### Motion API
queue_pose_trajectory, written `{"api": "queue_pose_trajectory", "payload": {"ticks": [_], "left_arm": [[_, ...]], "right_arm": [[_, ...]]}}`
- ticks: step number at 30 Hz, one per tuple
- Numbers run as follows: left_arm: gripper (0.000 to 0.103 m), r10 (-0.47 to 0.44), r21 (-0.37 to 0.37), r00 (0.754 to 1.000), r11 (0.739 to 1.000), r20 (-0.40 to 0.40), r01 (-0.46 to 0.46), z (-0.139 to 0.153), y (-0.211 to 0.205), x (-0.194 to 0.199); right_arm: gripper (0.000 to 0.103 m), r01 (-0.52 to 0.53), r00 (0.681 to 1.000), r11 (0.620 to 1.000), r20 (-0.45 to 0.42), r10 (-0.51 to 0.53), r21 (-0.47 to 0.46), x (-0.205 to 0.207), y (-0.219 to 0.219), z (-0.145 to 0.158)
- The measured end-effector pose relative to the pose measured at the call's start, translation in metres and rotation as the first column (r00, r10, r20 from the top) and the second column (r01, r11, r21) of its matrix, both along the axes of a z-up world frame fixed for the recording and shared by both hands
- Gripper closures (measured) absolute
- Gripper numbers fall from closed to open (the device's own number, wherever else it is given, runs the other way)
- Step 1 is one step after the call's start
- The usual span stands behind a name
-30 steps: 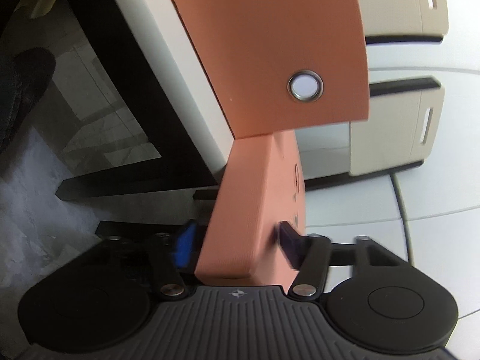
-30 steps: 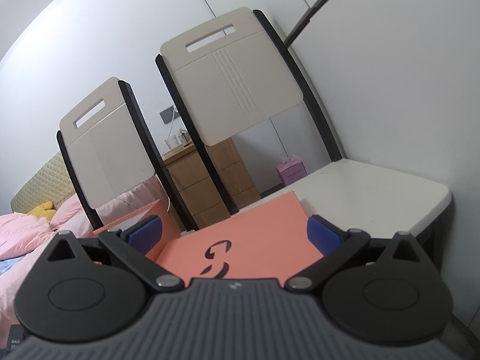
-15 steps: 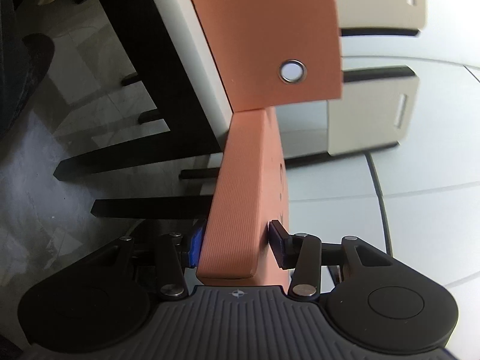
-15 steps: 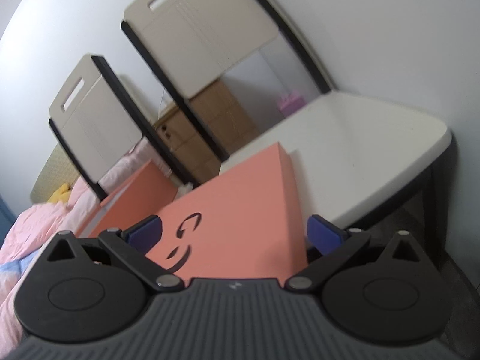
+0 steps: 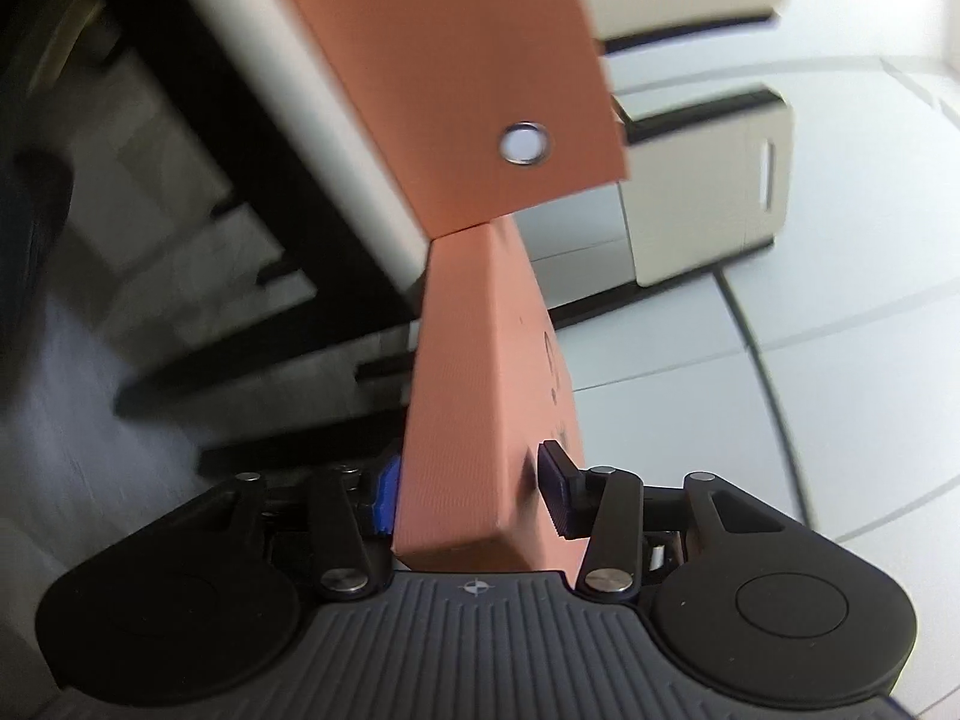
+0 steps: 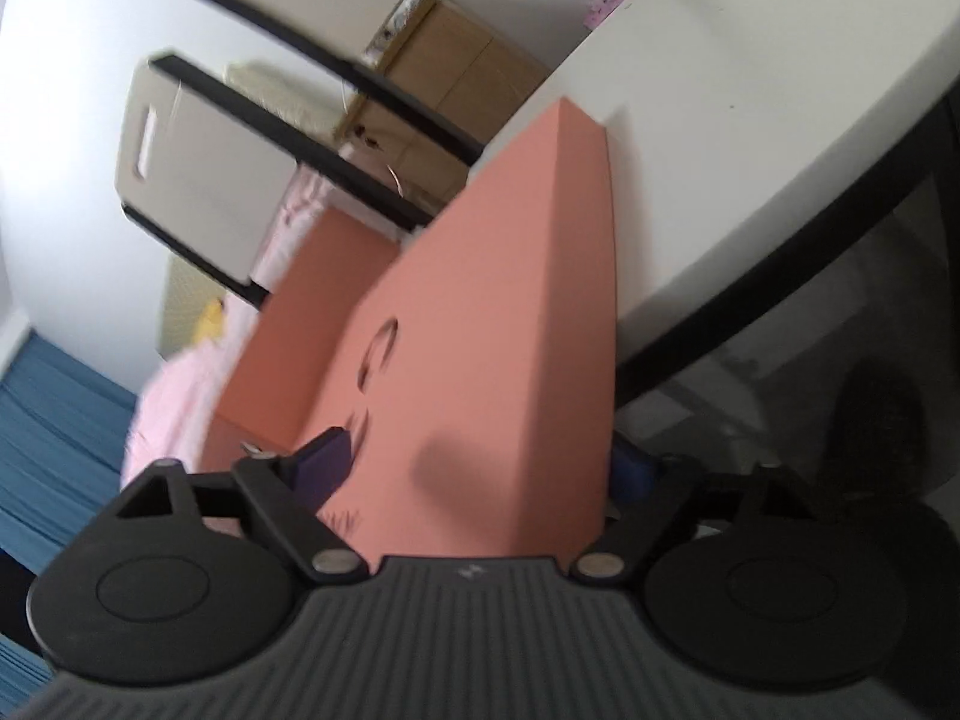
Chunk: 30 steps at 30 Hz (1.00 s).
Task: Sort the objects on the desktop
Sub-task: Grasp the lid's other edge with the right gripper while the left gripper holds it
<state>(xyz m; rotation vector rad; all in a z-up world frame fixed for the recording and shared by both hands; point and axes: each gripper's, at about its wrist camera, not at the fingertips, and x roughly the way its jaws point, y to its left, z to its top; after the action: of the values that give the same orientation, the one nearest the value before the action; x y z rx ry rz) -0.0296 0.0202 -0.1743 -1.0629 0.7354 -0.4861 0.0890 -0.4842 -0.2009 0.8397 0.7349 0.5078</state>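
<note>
A salmon-orange box lid (image 5: 480,396) with a dark printed mark fills the space between my left gripper's (image 5: 468,489) blue pads, which press its two faces. The matching orange box (image 5: 456,72), with a metal eyelet (image 5: 524,143), stands beyond it on the white table (image 5: 312,114). In the right wrist view my right gripper (image 6: 480,468) is closed on the same lid (image 6: 498,360), one pad on each side. The orange box (image 6: 300,330) lies behind it.
Two beige chairs with black frames (image 5: 708,180) (image 6: 198,180) stand at the table's far side. The white table (image 6: 750,120) has a black edge and legs. A wooden cabinet (image 6: 456,72), pink bedding (image 6: 180,396) and grey floor (image 5: 90,390) lie around.
Both grippers have rotated with the lid. The right gripper, open around the lid a second ago, has closed on it. The left gripper has tightened on the lid's edge.
</note>
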Motion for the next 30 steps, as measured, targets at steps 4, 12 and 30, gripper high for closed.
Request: {"api": "queue_pose_trajectory", "payload": {"ticks": [4, 12, 30], "left_arm": [[0.051, -0.019, 0.021, 0.999, 1.0, 0.029, 0.018, 0.015, -0.001, 0.002], [0.047, -0.041, 0.031, 0.991, 0.999, 0.128, 0.037, 0.06, 0.009, 0.002], [0.042, -0.01, 0.056, 0.947, 0.998, 0.322, -0.008, 0.178, 0.049, 0.027]], "right_arm": [[0.038, 0.048, 0.999, 0.999, -0.001, -0.048, 0.007, -0.007, -0.003, 0.007], [0.046, 0.093, 0.991, 0.989, 0.083, -0.103, 0.116, -0.033, -0.016, 0.031], [0.047, 0.172, 0.929, 0.978, 0.31, -0.2, 0.117, -0.036, 0.021, 0.172]]}}
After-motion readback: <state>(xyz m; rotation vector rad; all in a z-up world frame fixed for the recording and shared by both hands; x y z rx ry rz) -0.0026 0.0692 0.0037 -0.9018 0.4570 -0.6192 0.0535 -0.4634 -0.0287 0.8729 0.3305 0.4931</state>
